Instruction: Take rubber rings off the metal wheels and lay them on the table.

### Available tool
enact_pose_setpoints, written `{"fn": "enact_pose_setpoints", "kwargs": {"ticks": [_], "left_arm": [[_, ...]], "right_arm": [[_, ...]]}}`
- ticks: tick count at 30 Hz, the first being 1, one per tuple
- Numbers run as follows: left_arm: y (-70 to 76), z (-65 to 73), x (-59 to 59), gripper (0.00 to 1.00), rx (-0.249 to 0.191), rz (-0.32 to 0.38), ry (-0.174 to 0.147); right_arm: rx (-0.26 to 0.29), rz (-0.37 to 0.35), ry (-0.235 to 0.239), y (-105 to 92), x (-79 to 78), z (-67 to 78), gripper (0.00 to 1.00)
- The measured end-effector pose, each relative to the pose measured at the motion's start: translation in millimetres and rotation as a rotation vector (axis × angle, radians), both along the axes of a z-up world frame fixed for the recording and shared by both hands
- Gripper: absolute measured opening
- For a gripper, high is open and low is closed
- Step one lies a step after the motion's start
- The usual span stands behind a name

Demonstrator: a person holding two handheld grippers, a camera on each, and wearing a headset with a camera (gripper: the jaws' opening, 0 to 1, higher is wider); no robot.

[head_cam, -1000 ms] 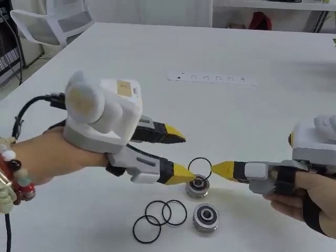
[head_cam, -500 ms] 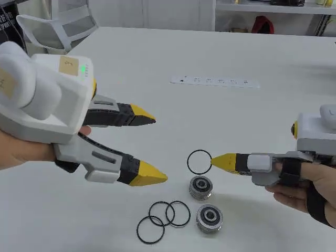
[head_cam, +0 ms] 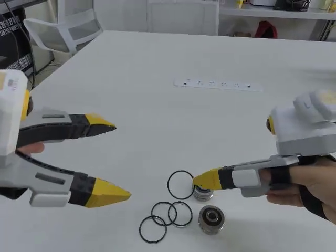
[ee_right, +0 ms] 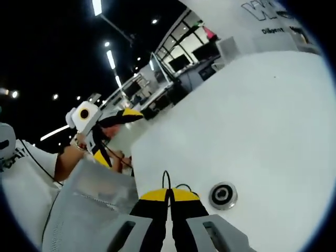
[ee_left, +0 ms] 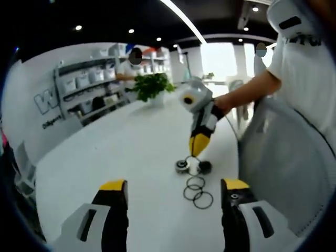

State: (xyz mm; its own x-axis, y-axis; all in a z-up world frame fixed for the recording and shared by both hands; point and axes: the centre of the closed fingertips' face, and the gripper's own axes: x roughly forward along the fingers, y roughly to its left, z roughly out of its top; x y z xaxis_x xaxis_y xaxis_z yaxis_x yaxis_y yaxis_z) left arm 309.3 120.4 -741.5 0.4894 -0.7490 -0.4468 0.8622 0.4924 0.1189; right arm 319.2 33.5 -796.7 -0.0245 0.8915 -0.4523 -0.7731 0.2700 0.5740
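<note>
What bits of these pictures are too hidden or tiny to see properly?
Head view: the right gripper covers the top of one metal wheel, so any ring left on it is hidden.
Right gripper view: the shut jaws hide most of the held rubber ring.
Head view: the left edge cuts off the left gripper body.

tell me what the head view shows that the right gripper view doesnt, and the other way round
Head view alone: three loose rubber rings overlapping on the table, a power strip, and two metal wheels rather than one. Right gripper view alone: ceiling lights and the person's white shirt. Both: the right gripper shut on a rubber ring, the open left gripper, a wheel.
</note>
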Motion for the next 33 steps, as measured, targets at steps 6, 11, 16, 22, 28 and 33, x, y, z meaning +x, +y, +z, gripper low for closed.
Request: {"fn": "enact_pose_setpoints", "kwargs": {"ticks": [6,11,16,22,28,33], "left_arm": [[19.9,-12.1,-12.6,0.73,-0.067,0.095,0.037],[35.9,-27.6,-23.9,0.73,-0.077,0.157,0.071],[47.3,-33.7,-32.9,0.73,-0.089,0.205,0.095],[60.1,-31.8,-36.1,0.73,-0.117,0.265,0.089],[64.8,-32.8,-38.2,0.72,-0.132,0.294,0.092],[69.0,-28.9,-38.0,0.72,-0.157,0.313,0.085]], "right_arm": [[-0.098,0.122,-0.036,0.8,-19.0,-16.7,0.00],[-0.166,0.191,-0.048,-0.4,-29.4,-31.5,0.00],[-0.215,0.279,-0.055,-0.9,-39.7,-44.1,0.00],[-0.285,0.317,-0.113,-3.3,-41.1,-55.3,0.00],[-0.314,0.313,-0.171,-2.3,-35.7,-58.5,0.00],[-0.321,0.296,-0.223,0.8,-29.9,-59.4,0.00]]}}
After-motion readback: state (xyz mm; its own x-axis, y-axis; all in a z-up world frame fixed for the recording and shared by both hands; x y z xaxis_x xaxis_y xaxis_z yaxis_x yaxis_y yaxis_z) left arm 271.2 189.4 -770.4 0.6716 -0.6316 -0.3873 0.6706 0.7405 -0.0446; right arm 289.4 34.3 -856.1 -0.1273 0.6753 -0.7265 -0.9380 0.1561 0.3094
